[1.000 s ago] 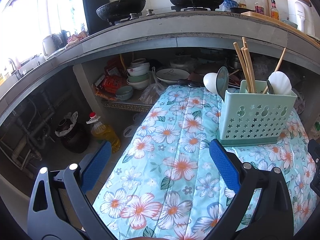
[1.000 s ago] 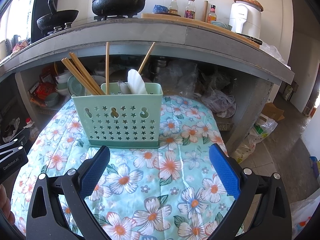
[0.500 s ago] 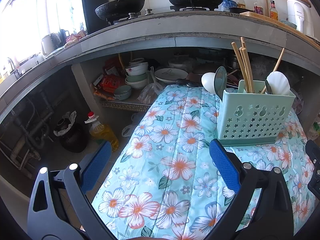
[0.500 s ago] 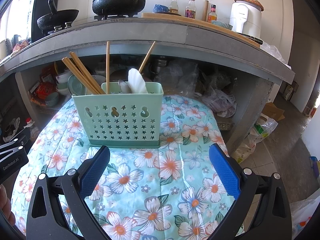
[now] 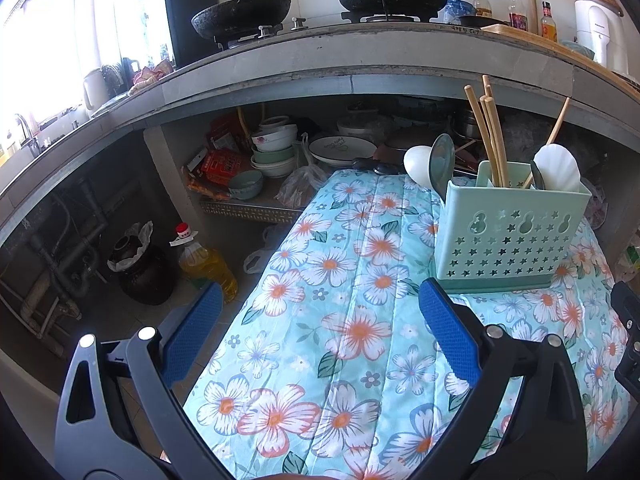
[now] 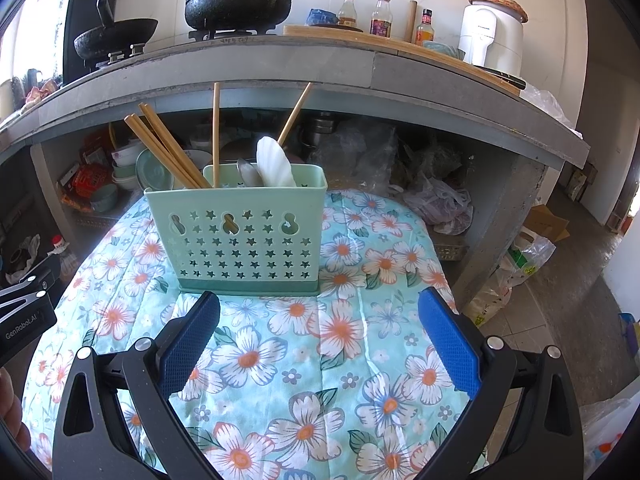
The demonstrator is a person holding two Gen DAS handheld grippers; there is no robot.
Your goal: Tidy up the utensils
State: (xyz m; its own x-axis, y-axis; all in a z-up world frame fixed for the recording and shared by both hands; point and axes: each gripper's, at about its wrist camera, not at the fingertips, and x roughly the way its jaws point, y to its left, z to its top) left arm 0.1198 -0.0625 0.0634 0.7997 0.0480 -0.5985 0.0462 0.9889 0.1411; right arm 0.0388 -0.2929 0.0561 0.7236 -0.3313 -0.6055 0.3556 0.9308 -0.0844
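A mint-green utensil caddy [image 6: 250, 236] is seen standing upright on a desk covered by a floral cloth [image 6: 320, 380], its star-punched broad face turned toward the right gripper [image 6: 318, 334]. The caddy lies straight ahead of that gripper and slightly to its left, near but not touching, with the long side running across the line of the fingers [image 6: 448, 340]. Those fingers are spread wide and nothing is held between them. In the left wrist view the caddy [image 5: 514, 236] is found ahead and well to the right of the left gripper [image 5: 320, 338], whose fingers [image 5: 192, 336] are likewise parted and empty. The right gripper is judged the nearer and better aligned. Wooden chopsticks [image 6: 168, 148] lean out of the caddy's left end, a white spoon [image 6: 274, 164] stands near its middle, and two further sticks rise upright and tilted. No loose utensil is seen on the cloth
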